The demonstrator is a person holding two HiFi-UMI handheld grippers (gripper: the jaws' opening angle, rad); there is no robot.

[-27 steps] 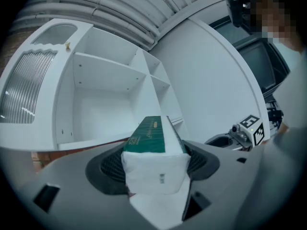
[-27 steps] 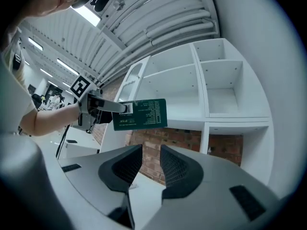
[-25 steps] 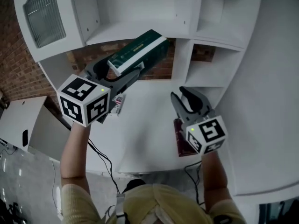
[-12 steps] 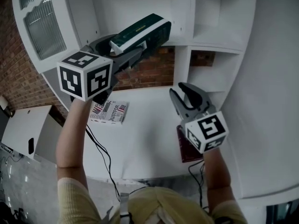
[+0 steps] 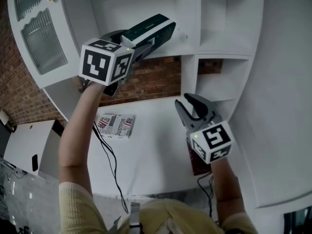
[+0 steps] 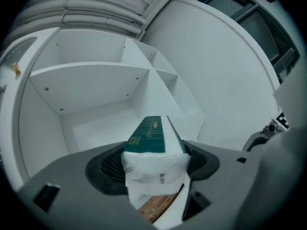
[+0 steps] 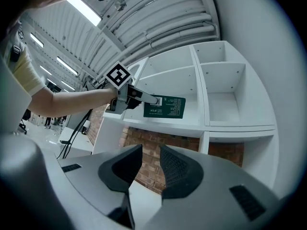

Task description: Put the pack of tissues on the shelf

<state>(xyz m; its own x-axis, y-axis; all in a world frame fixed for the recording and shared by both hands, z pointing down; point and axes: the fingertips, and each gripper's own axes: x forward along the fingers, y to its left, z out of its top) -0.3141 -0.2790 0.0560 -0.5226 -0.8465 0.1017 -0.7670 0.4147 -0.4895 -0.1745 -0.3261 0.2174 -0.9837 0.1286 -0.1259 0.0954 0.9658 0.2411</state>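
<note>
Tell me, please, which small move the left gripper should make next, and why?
Probably ease the left gripper a little further in and down: its fingers clamp the pack of tissues, whose far end is already inside the shelf compartment but seems not to rest on its board yet.

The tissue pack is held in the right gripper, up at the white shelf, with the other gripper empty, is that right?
No, the left gripper holds the tissue pack, not the right; the left gripper view shows its jaws clamped on it. The rest stands: it is up at the white shelf, and the right gripper is empty.
</note>
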